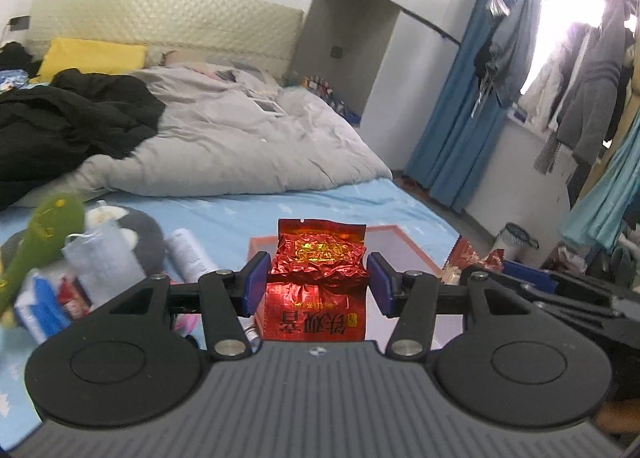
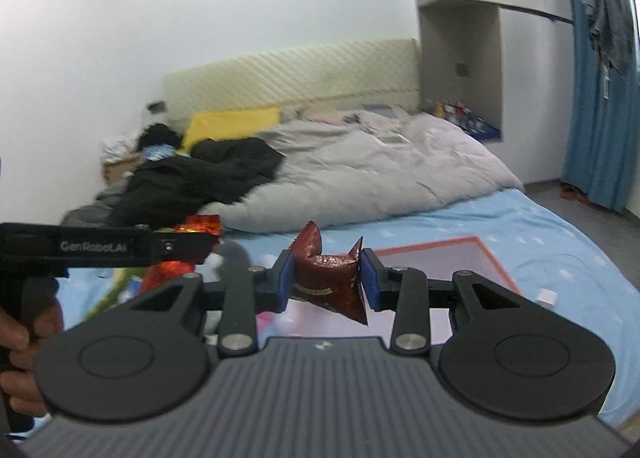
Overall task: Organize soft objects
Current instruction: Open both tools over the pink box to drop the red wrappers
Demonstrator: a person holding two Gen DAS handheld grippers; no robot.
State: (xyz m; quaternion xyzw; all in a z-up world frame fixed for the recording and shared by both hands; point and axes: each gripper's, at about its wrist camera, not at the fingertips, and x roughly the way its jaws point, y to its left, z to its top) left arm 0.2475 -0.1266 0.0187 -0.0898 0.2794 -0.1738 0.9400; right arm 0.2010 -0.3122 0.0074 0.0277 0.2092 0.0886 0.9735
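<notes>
My left gripper [image 1: 319, 282] is shut on a bright red foil tea packet [image 1: 318, 258] with gold print, held above the blue bed sheet in front of an orange-rimmed white box [image 1: 394, 232]. My right gripper [image 2: 328, 278] is shut on a dark red crumpled foil packet [image 2: 332, 278], also held above the bed. The orange-rimmed box [image 2: 476, 244] lies just beyond it to the right. The left gripper and its red packet [image 2: 200, 225] show at the left of the right wrist view.
A grey duvet [image 1: 248, 137] and black clothes [image 1: 68, 113] cover the far half of the bed. At the left lie a green plush [image 1: 44, 234], a grey round plush [image 1: 140, 234], a white tube [image 1: 190, 254] and tissue packs [image 1: 40, 302]. Blue curtains [image 1: 468, 105] and hanging clothes stand right.
</notes>
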